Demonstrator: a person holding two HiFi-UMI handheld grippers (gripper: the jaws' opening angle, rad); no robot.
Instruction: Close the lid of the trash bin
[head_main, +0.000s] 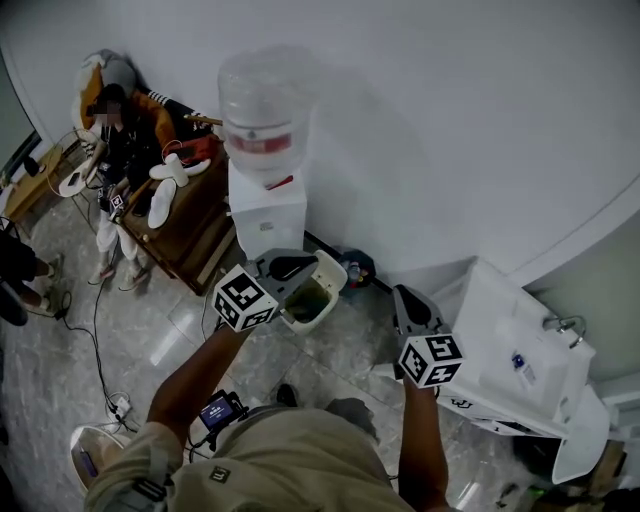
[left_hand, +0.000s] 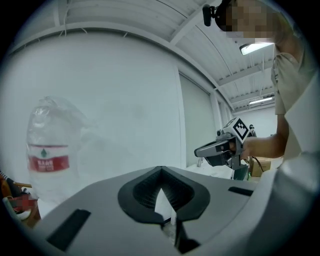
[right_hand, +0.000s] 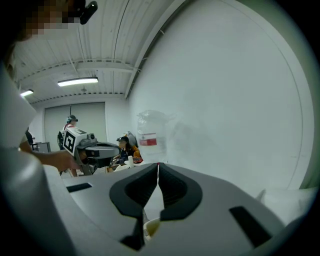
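Nearest me, the left gripper (head_main: 288, 268) and right gripper (head_main: 405, 297) are both clenched and empty. Just beyond, the trash bin (head_main: 322, 306) stands open by the water dispenser (head_main: 265, 205). Its lid is probably tipped back, half hidden. A careless push could topple the bin.

Wears a khaki short-sleeved shirt (head_main: 280, 465) with a small dark square label (head_main: 218, 474) on the cloth. Carries a small black device (head_main: 221, 410) with a lit blue screen. Bears a black camera (left_hand: 212, 13) mounted at the head. Shows on the left gripper (head_main: 303, 264) a smooth grey moulded shell with dark rectangular slots, black ribbed jaw pads, and a white cube (head_main: 243, 297) printed with black square markers. Repeats the same grey-and-black build on the right gripper (head_main: 400, 292), with a second cube (head_main: 430, 360) marked likewise.
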